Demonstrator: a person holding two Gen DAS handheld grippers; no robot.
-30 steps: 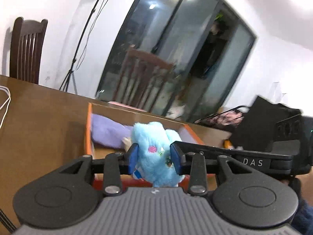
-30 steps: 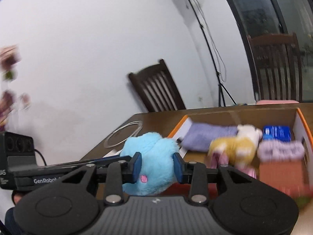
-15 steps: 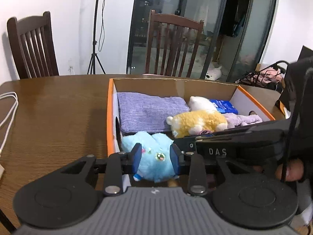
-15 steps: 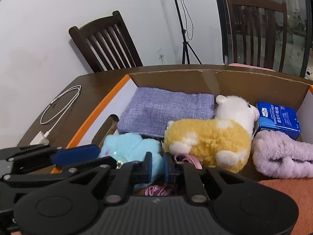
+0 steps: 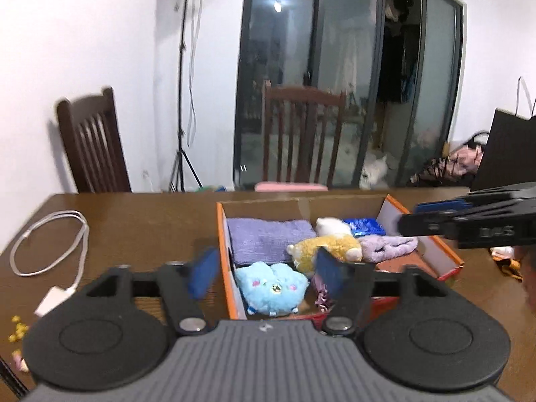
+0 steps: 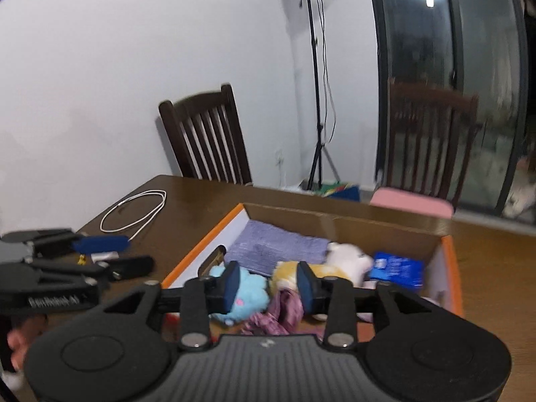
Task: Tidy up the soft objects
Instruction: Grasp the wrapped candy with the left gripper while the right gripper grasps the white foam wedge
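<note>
A light blue plush toy (image 5: 271,288) lies in the near left corner of an orange-edged cardboard box (image 5: 432,244); it also shows in the right wrist view (image 6: 246,289). My left gripper (image 5: 266,276) is open and empty, raised above and behind the plush. My right gripper (image 6: 268,286) is open and empty over the box's near side. The box also holds a folded purple cloth (image 5: 271,239), a yellow-and-white alpaca plush (image 5: 326,246), a lilac fuzzy item (image 5: 388,248), a blue packet (image 5: 363,226) and a pink-purple fabric (image 6: 278,315).
The box sits on a brown wooden table (image 5: 134,224). A white cable with charger (image 5: 50,251) lies at the left. Small yellow bits (image 5: 16,328) lie near the table's front left edge. Two wooden chairs (image 5: 93,147) and a light stand (image 5: 182,100) stand behind.
Both grippers let go of the blue plush, which now lies in the box. Both opened and drew back and up from the box.
</note>
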